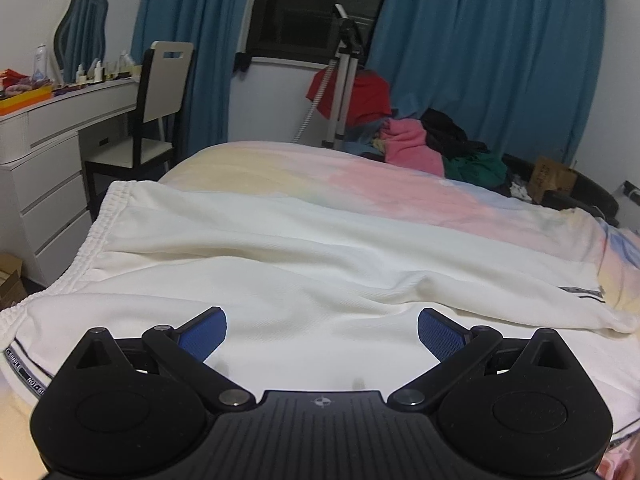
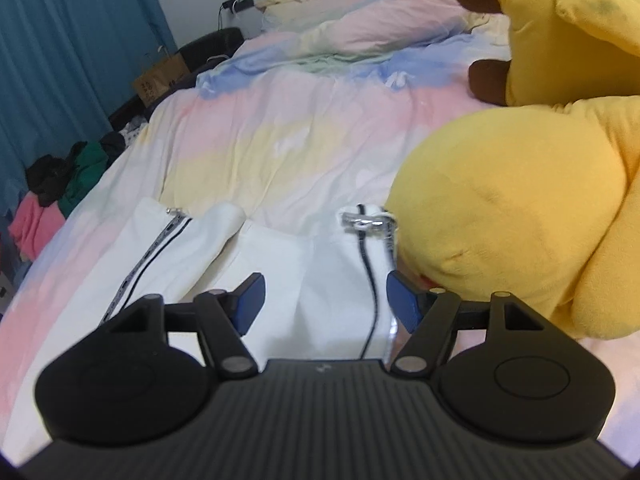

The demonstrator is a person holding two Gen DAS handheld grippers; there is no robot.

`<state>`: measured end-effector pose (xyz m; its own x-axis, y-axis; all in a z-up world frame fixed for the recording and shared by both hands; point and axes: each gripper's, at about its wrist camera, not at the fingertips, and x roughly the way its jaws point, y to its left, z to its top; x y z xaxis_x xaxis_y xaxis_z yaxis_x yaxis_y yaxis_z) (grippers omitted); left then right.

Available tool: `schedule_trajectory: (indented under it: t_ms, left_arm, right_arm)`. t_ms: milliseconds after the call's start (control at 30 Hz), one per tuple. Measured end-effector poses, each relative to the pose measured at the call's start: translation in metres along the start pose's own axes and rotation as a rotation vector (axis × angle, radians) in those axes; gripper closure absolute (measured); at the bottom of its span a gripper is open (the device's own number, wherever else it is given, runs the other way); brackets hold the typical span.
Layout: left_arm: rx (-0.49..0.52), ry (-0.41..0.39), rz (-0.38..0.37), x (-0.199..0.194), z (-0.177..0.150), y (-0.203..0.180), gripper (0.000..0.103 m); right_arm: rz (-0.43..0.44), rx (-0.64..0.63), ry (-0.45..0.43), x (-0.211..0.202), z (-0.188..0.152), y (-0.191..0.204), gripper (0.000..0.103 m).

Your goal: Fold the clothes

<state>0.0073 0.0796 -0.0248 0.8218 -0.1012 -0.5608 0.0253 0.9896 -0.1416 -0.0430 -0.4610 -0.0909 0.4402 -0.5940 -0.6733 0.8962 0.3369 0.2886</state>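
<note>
Now both the left tongs (image 1: 322, 330) and right tongs (image 2: 324, 300) are hovering wide open and empty over the white trousers (image 1: 280, 264) on the bed (image 2: 280, 132).

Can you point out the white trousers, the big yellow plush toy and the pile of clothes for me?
white trousers (image 1: 320, 248): left wrist view, on the flat middle cloth.
yellow plush toy (image 2: 520, 216): right wrist view, on its round body.
pile of clothes (image 1: 412, 144): left wrist view, on the pink garment.

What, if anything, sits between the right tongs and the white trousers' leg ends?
Nothing visible. The right tongs hang open right over the white trousers; the yellow plush toy only crowds their right edge.
</note>
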Motion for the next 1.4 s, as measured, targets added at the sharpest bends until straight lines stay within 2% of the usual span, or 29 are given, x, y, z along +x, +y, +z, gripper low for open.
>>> schedule_trajectory:
  t_ms: [167, 300, 433, 567, 700, 800, 867, 967, 1033, 1133, 1200, 1267, 1333, 1400]
  left_arm:
    - [-0.085, 0.006, 0.045, 0.004, 0.005, 0.014, 0.0]
    - [-0.159, 0.013, 0.073, 0.003, 0.007, 0.028, 0.0]
    - [-0.214, 0.008, 0.104, 0.0, 0.008, 0.039, 0.0]
    - [-0.305, -0.037, 0.137, -0.019, 0.015, 0.065, 0.0]
    - [-0.521, -0.069, 0.191, -0.052, 0.014, 0.123, 0.0]
    - [-0.764, -0.054, 0.215, -0.078, -0.002, 0.178, 0.0]
    - [-0.918, -0.036, 0.222, -0.09, -0.018, 0.21, 0.0]
    - [-1.038, 0.0, 0.239, -0.092, -0.037, 0.24, 0.001]
    - [-1.077, 0.051, 0.22, -0.082, -0.044, 0.249, 0.004]
    - [-1.126, 0.139, 0.139, -0.055, -0.05, 0.257, 0.013]
    - [-1.138, 0.19, 0.116, -0.035, -0.054, 0.262, 0.021]
    - [-1.162, 0.199, 0.112, -0.024, -0.057, 0.27, 0.022]
    - [-1.184, 0.152, 0.114, -0.022, -0.056, 0.279, 0.027]
    - [-1.19, 0.105, 0.126, -0.026, -0.056, 0.284, 0.044]
  right_arm:
    - [-0.019, -0.04, 0.002, -0.003, -0.002, 0.007, 0.035]
    - [-0.08, -0.016, -0.022, -0.006, -0.002, 0.001, 0.035]
    - [-0.087, 0.012, -0.007, -0.006, -0.003, -0.005, 0.035]
    - [-0.044, 0.067, 0.052, 0.002, -0.006, -0.013, 0.035]
    - [0.024, 0.136, 0.188, 0.027, -0.012, -0.018, 0.034]
    - [0.043, 0.151, 0.189, 0.033, -0.013, -0.016, 0.053]
    - [0.054, 0.149, 0.159, 0.032, -0.012, -0.012, 0.088]
    - [0.094, 0.154, 0.107, 0.025, -0.009, -0.007, 0.092]
    - [0.126, 0.166, 0.062, 0.016, -0.006, -0.007, 0.092]
    - [0.176, 0.179, 0.006, 0.006, -0.002, -0.01, 0.093]
    - [0.192, 0.189, -0.005, 0.003, -0.001, -0.012, 0.092]
    - [0.201, 0.201, -0.005, 0.003, -0.001, -0.015, 0.092]
    - [0.2, 0.214, -0.001, 0.005, -0.001, -0.017, 0.092]
    - [0.193, 0.216, 0.002, 0.01, -0.001, -0.015, 0.092]
